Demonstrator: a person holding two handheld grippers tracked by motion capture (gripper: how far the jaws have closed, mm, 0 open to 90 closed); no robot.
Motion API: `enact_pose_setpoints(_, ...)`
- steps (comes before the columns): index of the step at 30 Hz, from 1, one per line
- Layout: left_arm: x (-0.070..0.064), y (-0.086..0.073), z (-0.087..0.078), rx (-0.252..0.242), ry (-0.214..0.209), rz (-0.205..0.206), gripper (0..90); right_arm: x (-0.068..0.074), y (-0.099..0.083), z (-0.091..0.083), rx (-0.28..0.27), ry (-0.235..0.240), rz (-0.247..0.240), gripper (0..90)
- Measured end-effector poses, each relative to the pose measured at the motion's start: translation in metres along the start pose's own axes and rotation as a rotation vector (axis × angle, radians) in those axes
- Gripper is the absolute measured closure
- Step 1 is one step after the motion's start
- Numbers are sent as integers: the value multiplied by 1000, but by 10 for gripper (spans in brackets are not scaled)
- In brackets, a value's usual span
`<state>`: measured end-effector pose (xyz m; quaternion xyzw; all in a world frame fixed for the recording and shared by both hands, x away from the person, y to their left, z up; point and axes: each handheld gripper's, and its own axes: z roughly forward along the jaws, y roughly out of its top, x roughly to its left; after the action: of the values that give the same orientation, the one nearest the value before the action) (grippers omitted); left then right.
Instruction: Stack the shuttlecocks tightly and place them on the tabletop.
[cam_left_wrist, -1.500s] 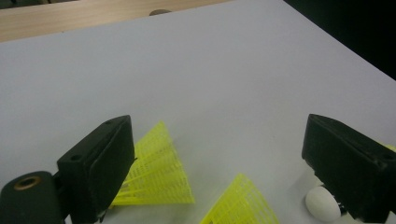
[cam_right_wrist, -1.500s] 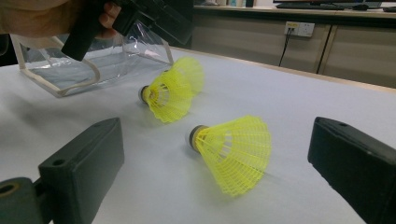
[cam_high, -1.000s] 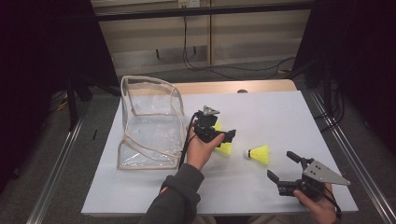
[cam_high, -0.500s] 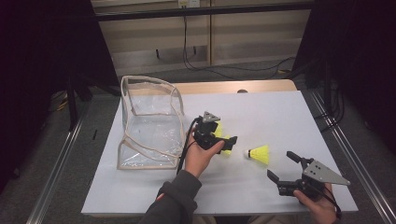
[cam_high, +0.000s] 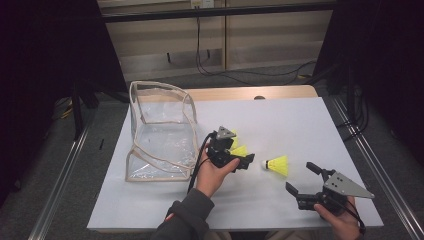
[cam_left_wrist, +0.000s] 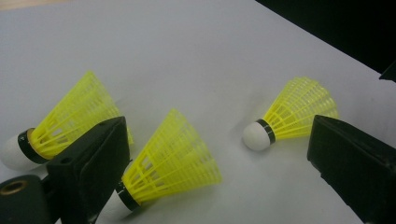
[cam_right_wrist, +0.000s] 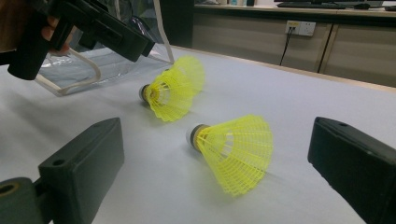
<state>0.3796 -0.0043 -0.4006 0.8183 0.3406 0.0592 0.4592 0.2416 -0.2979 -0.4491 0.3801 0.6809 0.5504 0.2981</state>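
**Three yellow shuttlecocks on the white table, both grippers open and empty**

From the high view I see my left gripper (cam_high: 239, 161) near the middle of the frame, held in the left hand (cam_high: 214, 172) just right of the clear plastic bag (cam_high: 160, 132). The bag stands open with a beige trim, left of centre on the white table (cam_high: 295, 120). My right gripper (cam_high: 306, 183) sits at the lower right of the frame, low over the table, with its grey three-cornered plate on top.

In the left gripper view the jaws are spread wide with nothing between them touching either one. Three yellow shuttlecocks lie on their sides. The left shuttlecock (cam_left_wrist: 70, 121) is at the left edge, partly behind the left jaw. The middle shuttlecock (cam_left_wrist: 173, 161) lies lower centre, just beside that same jaw; I cannot tell whether they touch. The far shuttlecock (cam_left_wrist: 292, 112) lies at the right, its white cork pointing left, above the right jaw.

In the right gripper view the jaws are also wide apart and hold nothing. One shuttlecock lies in the middle of the frame between them, apart from both. The other two overlap farther back, upper centre, with the left gripper above them at the upper left and the bag behind.
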Motion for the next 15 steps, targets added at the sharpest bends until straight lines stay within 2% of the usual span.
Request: enact_pose_setpoints(15, -5, -12, -7, 1, -27, 9, 55, 0, 0, 0, 2, 0, 3, 31)
